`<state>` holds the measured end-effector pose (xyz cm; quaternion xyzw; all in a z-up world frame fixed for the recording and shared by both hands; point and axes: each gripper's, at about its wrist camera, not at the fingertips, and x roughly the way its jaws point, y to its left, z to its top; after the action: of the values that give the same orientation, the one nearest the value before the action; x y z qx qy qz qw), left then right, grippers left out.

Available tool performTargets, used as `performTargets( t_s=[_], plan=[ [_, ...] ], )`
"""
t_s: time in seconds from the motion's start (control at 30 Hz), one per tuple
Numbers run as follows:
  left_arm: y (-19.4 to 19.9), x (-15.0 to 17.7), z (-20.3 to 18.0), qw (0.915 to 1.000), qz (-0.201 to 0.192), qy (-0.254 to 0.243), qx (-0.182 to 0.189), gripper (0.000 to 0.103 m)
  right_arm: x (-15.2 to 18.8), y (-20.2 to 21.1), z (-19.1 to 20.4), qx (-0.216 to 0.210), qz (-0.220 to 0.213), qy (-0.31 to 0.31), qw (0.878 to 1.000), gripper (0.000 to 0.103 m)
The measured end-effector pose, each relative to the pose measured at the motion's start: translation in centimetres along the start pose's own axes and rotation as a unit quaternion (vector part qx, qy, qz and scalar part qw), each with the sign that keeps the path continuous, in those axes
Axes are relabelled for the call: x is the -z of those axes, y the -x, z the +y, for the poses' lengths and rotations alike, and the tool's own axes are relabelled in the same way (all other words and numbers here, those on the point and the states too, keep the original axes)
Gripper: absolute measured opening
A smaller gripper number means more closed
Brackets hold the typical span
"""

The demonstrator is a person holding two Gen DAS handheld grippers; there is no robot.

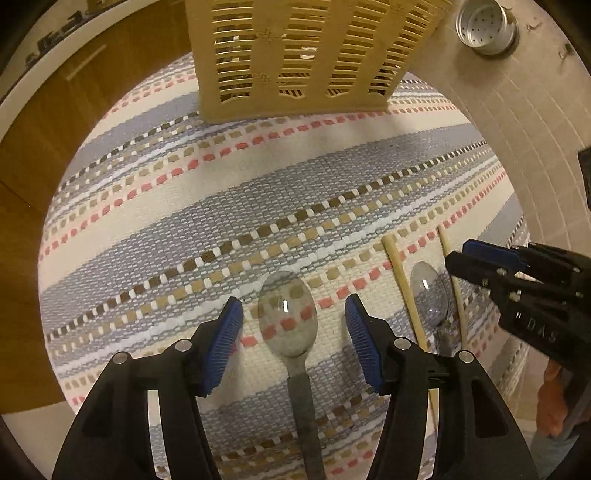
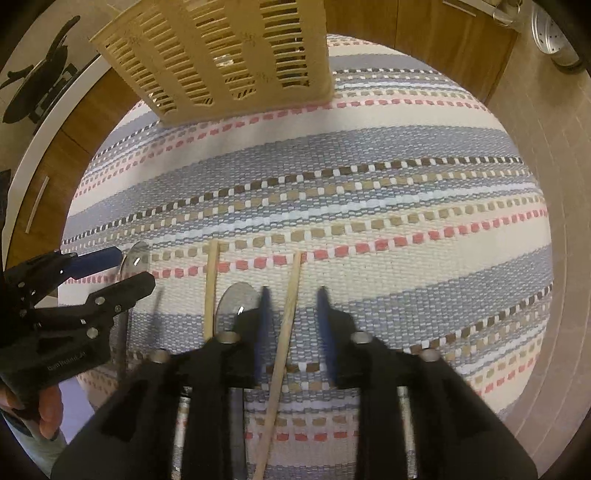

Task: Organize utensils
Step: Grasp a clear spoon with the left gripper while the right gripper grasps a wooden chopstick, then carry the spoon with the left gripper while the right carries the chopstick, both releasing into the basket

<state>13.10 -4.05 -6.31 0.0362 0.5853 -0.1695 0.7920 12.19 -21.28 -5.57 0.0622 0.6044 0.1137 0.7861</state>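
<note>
A metal spoon [image 1: 288,317] lies on the striped mat, bowl toward the basket. My left gripper [image 1: 293,314] is open, its blue pads either side of the spoon's bowl, apart from it. A second spoon [image 1: 430,295] [image 2: 236,301] lies to the right between two wooden chopsticks [image 1: 404,291] [image 2: 210,291]. My right gripper [image 2: 293,317] is open, its jaws straddling the right-hand chopstick [image 2: 288,314]. A beige slotted utensil basket [image 1: 295,55] [image 2: 221,55] stands at the mat's far edge.
The striped woven mat [image 1: 258,192] [image 2: 369,203] covers the table. A perforated metal cup [image 1: 485,26] stands on the tiled counter at far right. Wooden cabinet fronts [image 1: 48,110] lie to the left.
</note>
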Motion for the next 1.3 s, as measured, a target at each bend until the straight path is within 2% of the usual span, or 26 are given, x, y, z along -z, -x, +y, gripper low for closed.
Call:
performTargets(
  t_s=[0.07,0.17,0.27,0.3,0.43,0.5,0.63,0.73,0.8,0.87,1.0,1.23,1.3],
  plan=[
    [-0.1,-0.4,0.3,1.0,0.0,-0.003,-0.01,0.047,0.1,-0.1,0.0,0.004,0.005,0.002,1.0,0.027],
    [-0.2,-0.6,-0.1,0.9996,0.005,-0.008,-0.025,0.046,0.0,-0.5,0.4,0.007,0.013,0.001,1.0,0.027],
    [-0.6,-0.9,-0.8,0.9979,0.009,-0.022,-0.06,0.033,-0.4,-0.7,1.4,0.024,0.016,0.01,1.0,0.024],
    [-0.7,-1.0,-1.1,0.9975,0.01,-0.025,-0.065,0.033,-0.6,-0.9,1.8,0.037,0.021,0.017,0.999,0.02],
    [-1.2,-1.3,-2.4,0.9959,0.009,-0.036,-0.083,0.032,-0.9,-1.4,3.8,0.077,0.028,0.047,0.996,0.018],
    [-1.4,-1.5,-2.9,0.9952,0.007,-0.037,-0.09,0.032,-1.1,-1.7,4.4,0.07,0.031,0.049,0.996,0.007],
    [-1.2,-0.8,-3.4,0.9961,-0.006,-0.03,-0.083,0.031,-1.2,-1.8,4.8,0.052,0.024,0.048,0.997,0.004],
    [-0.7,-0.1,-2.6,0.9979,-0.03,-0.011,-0.057,0.031,-0.5,-1.1,3.5,0.043,0.013,0.045,0.998,0.004],
    [0.4,0.3,-2.0,0.9979,-0.06,0.003,-0.023,0.031,0.1,0.3,2.5,0.017,-0.008,0.04,0.999,0.004],
    [1.6,0.6,-1.7,0.9958,-0.091,0.012,-0.007,0.031,0.5,1.6,1.7,0.005,-0.029,0.036,0.999,0.004],
    [4.8,1.1,-1.6,0.9868,-0.161,0.02,0.008,0.031,1.5,4.5,0.9,-0.017,-0.079,0.032,0.996,0.004],
    [9.5,1.8,-2.2,0.9704,-0.241,0.006,0.005,0.031,3.3,9.9,0.8,-0.052,-0.138,0.027,0.989,0.004],
    [10.9,1.6,-2.1,0.9629,-0.27,0.004,0.009,0.031,3.4,11.1,1.4,-0.06,-0.158,0.03,0.985,0.004]
  ],
)
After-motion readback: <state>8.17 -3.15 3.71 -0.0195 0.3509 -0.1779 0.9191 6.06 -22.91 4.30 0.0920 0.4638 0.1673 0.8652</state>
